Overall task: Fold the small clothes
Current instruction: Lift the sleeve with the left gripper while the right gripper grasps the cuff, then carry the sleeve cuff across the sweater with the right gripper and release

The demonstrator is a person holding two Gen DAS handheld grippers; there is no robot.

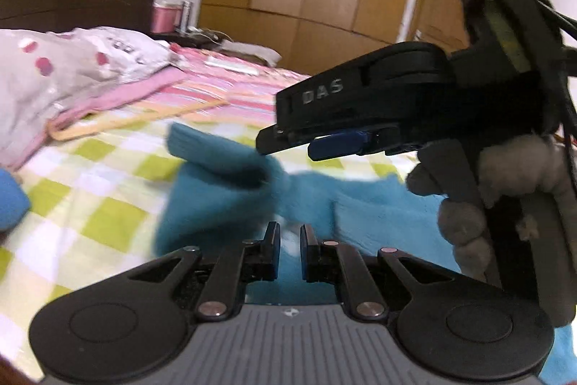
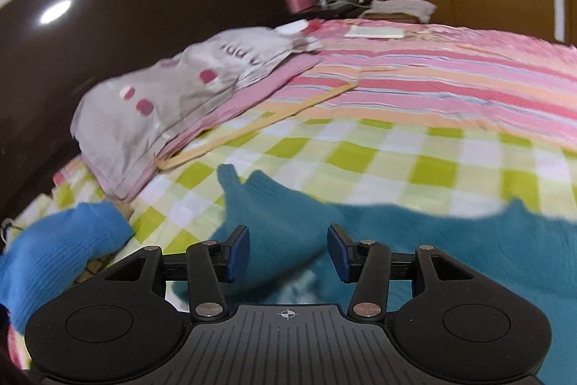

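Teal knit garment lies on the checked bed sheet. Left tongs nearly closed, gripping nothing; right tongs parted, empty, above the garment.

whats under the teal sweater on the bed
The teal sweater lies on the green-checked sheet, which shows all round it. Whatever lies beneath its middle is covered and cannot be seen.
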